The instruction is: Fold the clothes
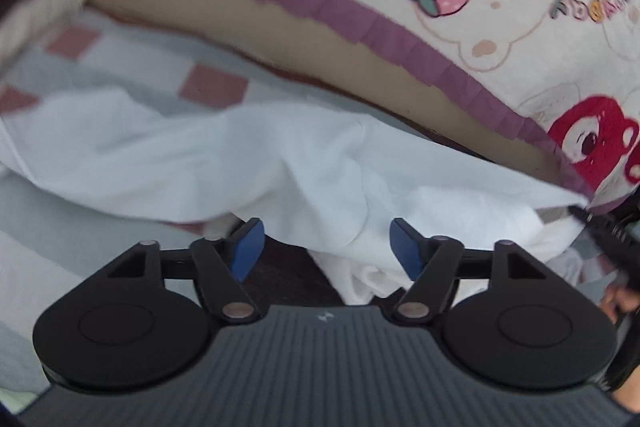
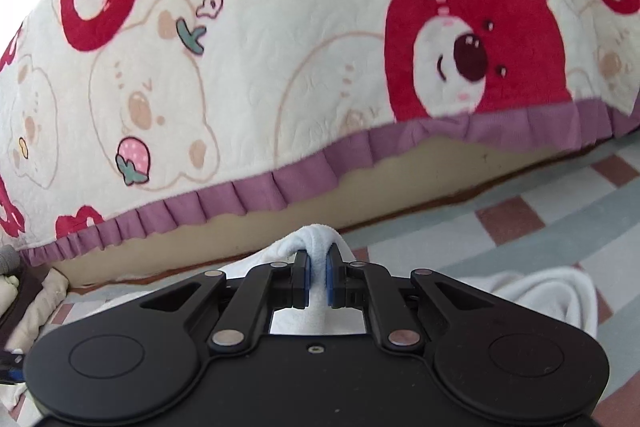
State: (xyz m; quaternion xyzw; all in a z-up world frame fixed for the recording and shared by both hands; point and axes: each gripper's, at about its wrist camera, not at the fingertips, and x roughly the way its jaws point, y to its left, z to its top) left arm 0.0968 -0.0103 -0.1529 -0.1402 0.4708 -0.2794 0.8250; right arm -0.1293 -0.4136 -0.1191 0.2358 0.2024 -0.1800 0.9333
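Observation:
A white garment (image 1: 248, 155) lies stretched and rumpled over the checkered floor in the left wrist view. My left gripper (image 1: 326, 247) is open, its blue pads (image 1: 246, 247) apart on either side of a hanging fold of the cloth, not closed on it. My right gripper (image 2: 317, 281) is shut on a bunched fold of the white garment (image 2: 317, 239), which pokes up between the pads. More of the garment lies at the lower right (image 2: 560, 291). The right gripper also shows at the right edge of the left wrist view (image 1: 600, 227), pulling the cloth's corner.
A bed with a cream bear-print blanket (image 2: 280, 47) and purple ruffle (image 2: 260, 191) fills the background, its tan base (image 1: 240, 23) close ahead. The floor has grey, white and red checks (image 2: 508, 219). Beige cloth items lie at the left (image 2: 36, 303).

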